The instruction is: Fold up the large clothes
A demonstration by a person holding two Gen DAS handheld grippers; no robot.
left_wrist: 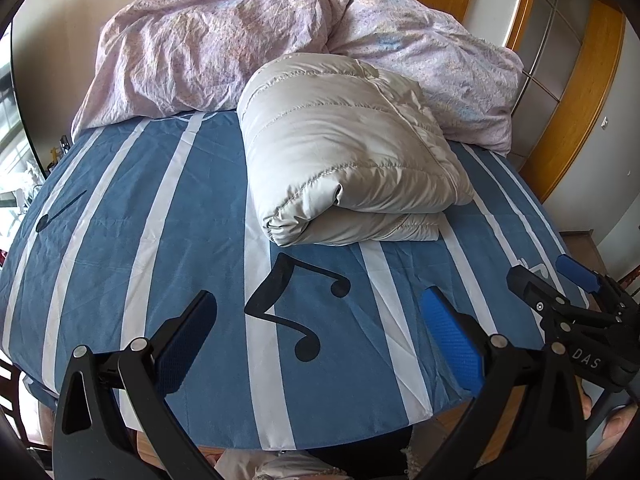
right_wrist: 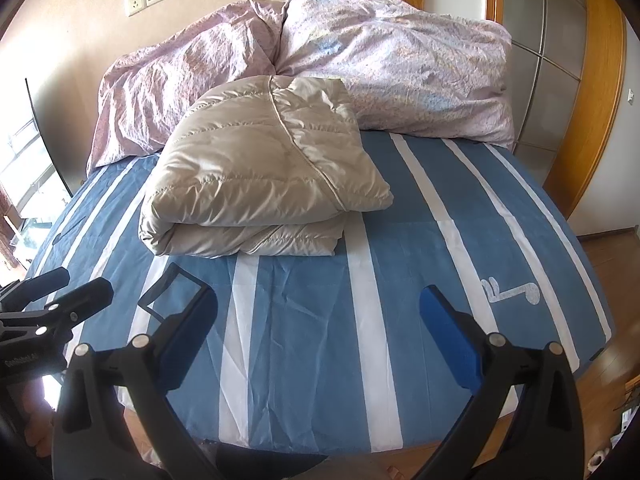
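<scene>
Beige puffer jacket (left_wrist: 344, 152) sits folded on the striped bedsheet (left_wrist: 120, 264) (pink duvet (left_wrist: 192, 48) behind); left gripper (left_wrist: 320, 344) and right gripper (right_wrist: 320, 340) both spread wide, holding nothing.

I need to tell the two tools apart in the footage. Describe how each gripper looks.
Both match: black angular frames with silver rivets, and flat fingers faced with textured blue pads. The left gripper and right gripper differ only in visible lettering: "DAS" in white on the right one's body, small white text on the left one's.
</scene>
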